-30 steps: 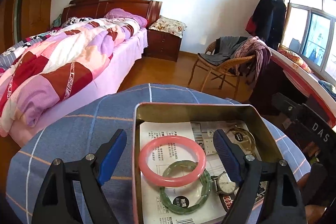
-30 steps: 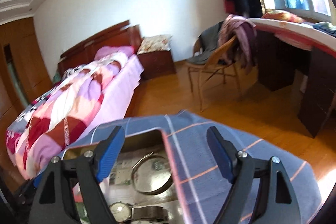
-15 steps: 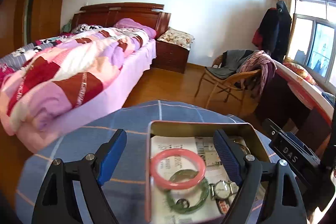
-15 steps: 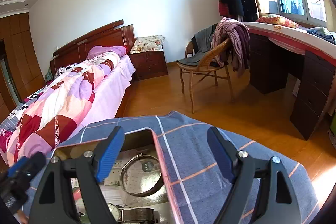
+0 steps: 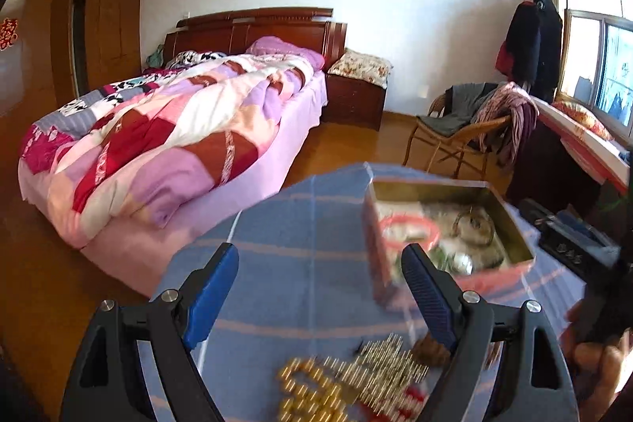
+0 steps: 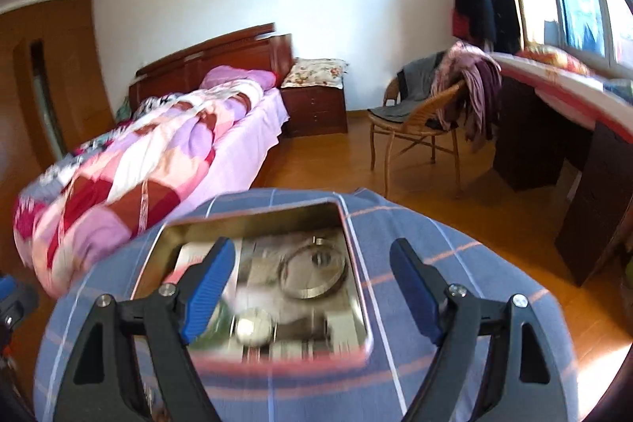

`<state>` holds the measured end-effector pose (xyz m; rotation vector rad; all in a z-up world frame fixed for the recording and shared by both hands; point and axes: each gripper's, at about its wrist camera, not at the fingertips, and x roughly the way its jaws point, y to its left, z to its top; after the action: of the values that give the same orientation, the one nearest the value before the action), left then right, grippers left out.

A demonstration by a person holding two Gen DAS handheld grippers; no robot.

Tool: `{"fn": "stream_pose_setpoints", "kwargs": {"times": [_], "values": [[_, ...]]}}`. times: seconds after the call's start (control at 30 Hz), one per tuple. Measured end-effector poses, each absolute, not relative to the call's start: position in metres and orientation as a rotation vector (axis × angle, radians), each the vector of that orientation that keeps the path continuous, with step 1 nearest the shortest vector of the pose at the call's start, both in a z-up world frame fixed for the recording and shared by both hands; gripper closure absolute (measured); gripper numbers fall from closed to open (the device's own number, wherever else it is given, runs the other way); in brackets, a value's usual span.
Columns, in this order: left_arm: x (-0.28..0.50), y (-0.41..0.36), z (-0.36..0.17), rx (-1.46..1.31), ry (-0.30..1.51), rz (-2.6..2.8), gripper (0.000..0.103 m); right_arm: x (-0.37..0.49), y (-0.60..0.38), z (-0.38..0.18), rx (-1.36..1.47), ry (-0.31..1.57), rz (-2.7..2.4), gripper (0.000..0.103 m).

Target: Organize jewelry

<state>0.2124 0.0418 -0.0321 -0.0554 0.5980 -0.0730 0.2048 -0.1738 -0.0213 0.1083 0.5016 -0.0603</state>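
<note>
I am in a bedroom with a wooden floor, a bed (image 5: pixel 170 129) under a pink, white and red patchwork quilt, and a wicker chair (image 6: pixel 415 129) with clothes on it near the window. In front of me is a round table with a blue checked cloth (image 5: pixel 300 248). On this cloth stands an open rectangular metal tin with pink outer walls (image 5: pixel 510 228). Inside it, on printed paper, I see a pink bangle (image 5: pixel 409 224), a thin silver metal bangle (image 6: pixel 312 271) and a round wristwatch face (image 6: pixel 253 329); something green lies beside the watch, but it is too blurred to tell. My left gripper (image 5: pixel 320 283) has its blue-padded jaws wide apart with nothing between them, above the cloth to the left of the tin. Just below it on the cloth lies a heap of gold-coloured bead jewellery (image 5: pixel 356 378), blurred, with some red pieces. My right gripper (image 6: pixel 312 287) is also spread open and empty, above the tin.
</note>
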Motion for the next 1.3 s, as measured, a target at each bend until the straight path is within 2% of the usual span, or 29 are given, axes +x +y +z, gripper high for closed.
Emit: {"fn": "stream_pose_setpoints", "kwargs": {"times": [0.5,0.73,0.87,0.97,1.07,1.17,1.23,1.27,1.3], "values": [[0.145,0.062,-0.092,-0.034,0.782,-0.080,0.019,0.141,-0.168,-0.062,0.144,0.662,0.014,0.020],[0.161,0.057,-0.098,-0.133,0.845,-0.133,0.019,0.132,-0.161,-0.060,0.123,0.642,0.013,0.020],[0.174,0.045,-0.105,-0.080,0.884,-0.089,0.019,0.128,-0.157,-0.060,0.108,0.628,0.021,0.020],[0.180,0.043,-0.112,-0.076,0.939,-0.089,0.042,0.126,-0.155,-0.060,0.101,0.623,0.026,0.020],[0.179,0.039,-0.111,-0.015,0.938,-0.077,0.049,0.129,-0.154,-0.062,0.100,0.638,0.026,0.020],[0.177,0.046,-0.110,-0.038,0.925,-0.084,0.073,0.129,-0.155,-0.063,0.104,0.647,0.023,0.020],[0.175,0.058,-0.108,-0.123,0.914,-0.115,0.077,0.129,-0.155,-0.063,0.107,0.646,0.024,0.020],[0.175,0.062,-0.107,-0.148,0.905,-0.119,0.082,0.129,-0.155,-0.063,0.106,0.648,0.024,0.020],[0.172,0.068,-0.104,-0.186,0.883,-0.131,0.082,0.129,-0.156,-0.063,0.108,0.651,0.025,0.020]]}}
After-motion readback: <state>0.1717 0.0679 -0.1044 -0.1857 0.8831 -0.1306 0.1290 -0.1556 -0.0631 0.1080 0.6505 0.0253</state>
